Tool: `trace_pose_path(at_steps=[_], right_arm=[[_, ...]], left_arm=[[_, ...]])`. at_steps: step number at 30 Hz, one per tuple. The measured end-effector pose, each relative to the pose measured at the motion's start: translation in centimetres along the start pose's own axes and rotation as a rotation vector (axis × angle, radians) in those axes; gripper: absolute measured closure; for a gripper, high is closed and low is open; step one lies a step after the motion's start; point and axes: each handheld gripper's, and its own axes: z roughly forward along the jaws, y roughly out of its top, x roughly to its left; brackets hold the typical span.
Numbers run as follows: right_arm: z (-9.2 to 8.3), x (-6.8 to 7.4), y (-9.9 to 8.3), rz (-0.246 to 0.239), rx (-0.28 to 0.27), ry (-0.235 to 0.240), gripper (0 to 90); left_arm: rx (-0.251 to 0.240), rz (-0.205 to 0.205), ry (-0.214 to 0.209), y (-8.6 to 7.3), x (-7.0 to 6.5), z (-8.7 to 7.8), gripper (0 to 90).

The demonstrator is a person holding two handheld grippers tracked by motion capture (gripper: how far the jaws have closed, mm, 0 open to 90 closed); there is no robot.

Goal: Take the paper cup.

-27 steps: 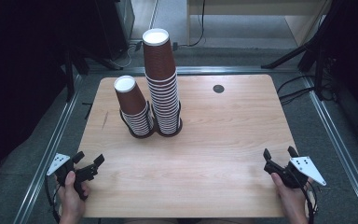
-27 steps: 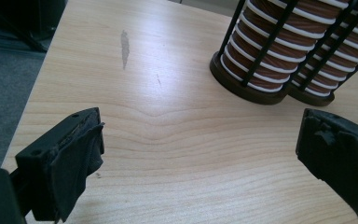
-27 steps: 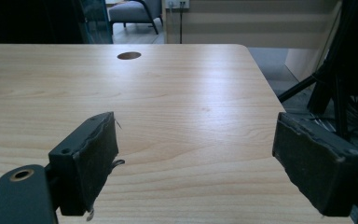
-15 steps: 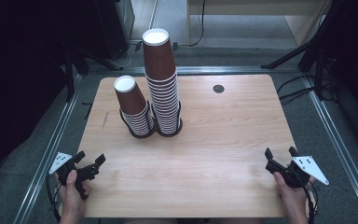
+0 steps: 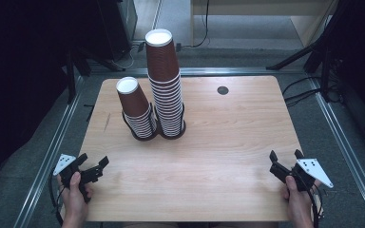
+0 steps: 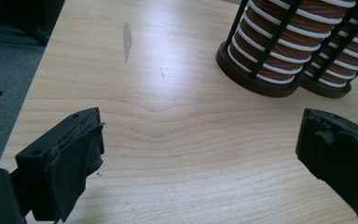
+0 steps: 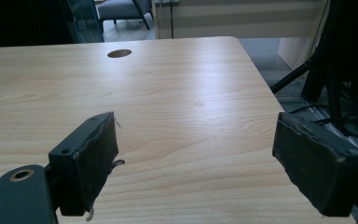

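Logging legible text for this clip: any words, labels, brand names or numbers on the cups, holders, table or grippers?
None can be read. The two cup stacks are plain brown with white rims, and their black holders, the table and both grippers' grey plates carry no print that shows.

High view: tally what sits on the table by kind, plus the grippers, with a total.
Stacks of brown paper cups: 2, the tall stack and the short stack, each in a black wire holder
Grippers: 2, the left gripper and the right gripper, both with jaws apart
Total: 4
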Motion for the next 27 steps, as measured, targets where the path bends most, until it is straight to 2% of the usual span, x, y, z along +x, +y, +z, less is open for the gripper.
trace_pose_path(at_steps=[4, 9, 14, 17, 22, 24, 27], right_arm=[[0.1, 0.2, 0.1, 0.007, 0.001, 0.0, 14.1], [0.2, 0.7, 0.3, -0.023, -0.002, 0.015, 14.1], [0.6, 1.2, 0.8, -0.014, -0.005, 0.034, 14.1], [0.9, 1.4, 1.5, 0.01, -0.007, 0.046, 14.0], [1.3, 2.3, 3.1, -0.037, -0.01, 0.024, 13.9], [1.4, 2.8, 3.7, -0.049, -0.012, 0.029, 13.9], [1.6, 3.4, 4.6, -0.034, -0.018, 0.049, 13.9]], left_arm=[[-0.002, 0.003, 0.001, 0.0, -0.1, 0.0, 0.8], [-0.001, 0.009, 0.002, -0.1, -0.1, 0.0, 0.8], [-0.005, 0.01, 0.001, -0.1, -0.2, -0.1, 0.8], [0.001, 0.014, 0.007, -0.1, -0.2, 0.0, 0.8], [0.003, 0.015, 0.007, -0.1, -0.2, 0.0, 0.7], [0.003, 0.013, 0.007, -0.1, -0.2, 0.0, 0.8], [0.003, 0.016, 0.008, -0.1, -0.3, 0.0, 0.7]])
